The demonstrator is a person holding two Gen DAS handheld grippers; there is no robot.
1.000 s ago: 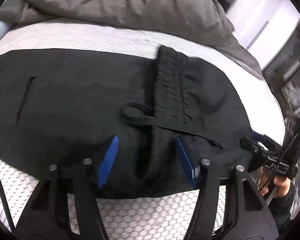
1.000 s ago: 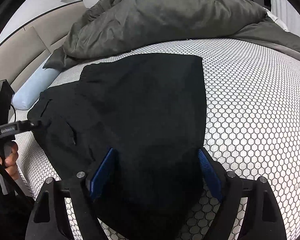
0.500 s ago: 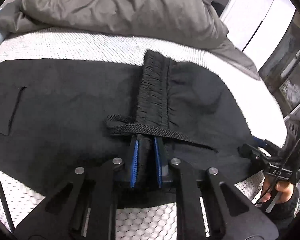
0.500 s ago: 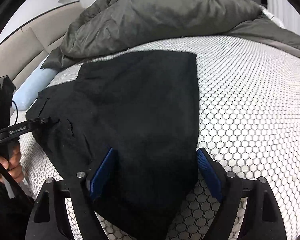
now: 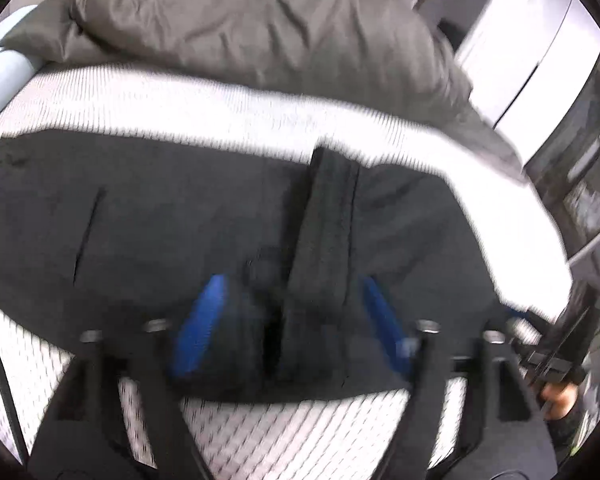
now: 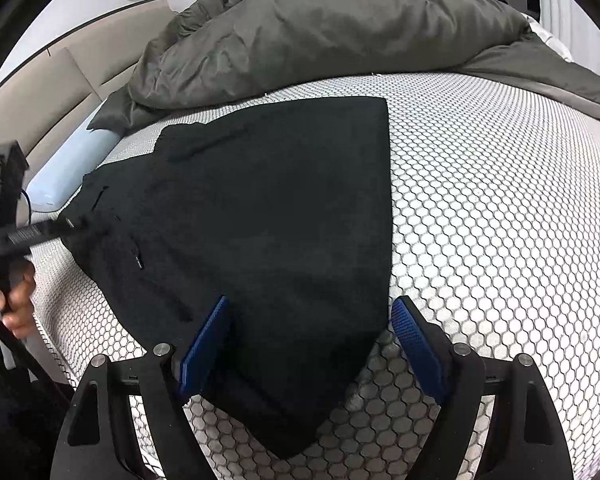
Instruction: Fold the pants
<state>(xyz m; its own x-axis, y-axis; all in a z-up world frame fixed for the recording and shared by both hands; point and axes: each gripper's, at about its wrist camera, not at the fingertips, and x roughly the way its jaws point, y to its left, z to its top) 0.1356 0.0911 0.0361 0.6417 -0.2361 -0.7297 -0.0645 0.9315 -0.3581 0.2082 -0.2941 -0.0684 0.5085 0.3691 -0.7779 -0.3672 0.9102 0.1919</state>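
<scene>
Black pants (image 6: 268, 216) lie folded on the white honeycomb mattress (image 6: 500, 220). In the left wrist view the pants (image 5: 160, 220) show their ribbed waistband (image 5: 324, 232) running away from me; this view is blurred. My left gripper (image 5: 292, 320) is open, its blue pads on either side of the waistband's near end. My right gripper (image 6: 312, 344) is open over the near corner of the pants' leg end. The left gripper also shows in the right wrist view (image 6: 40, 232) at the pants' left edge.
A rumpled grey duvet (image 6: 340, 28) is heaped at the far side of the bed. A pale blue bolster (image 6: 68, 168) lies at the left by the beige headboard (image 6: 40, 100). White cupboards and a dark shelf (image 5: 580, 160) stand to the right.
My left gripper, shut on the waistband half a second ago, has opened and let it go. The right gripper stayed open and pulled back slightly toward the pants' near corner.
</scene>
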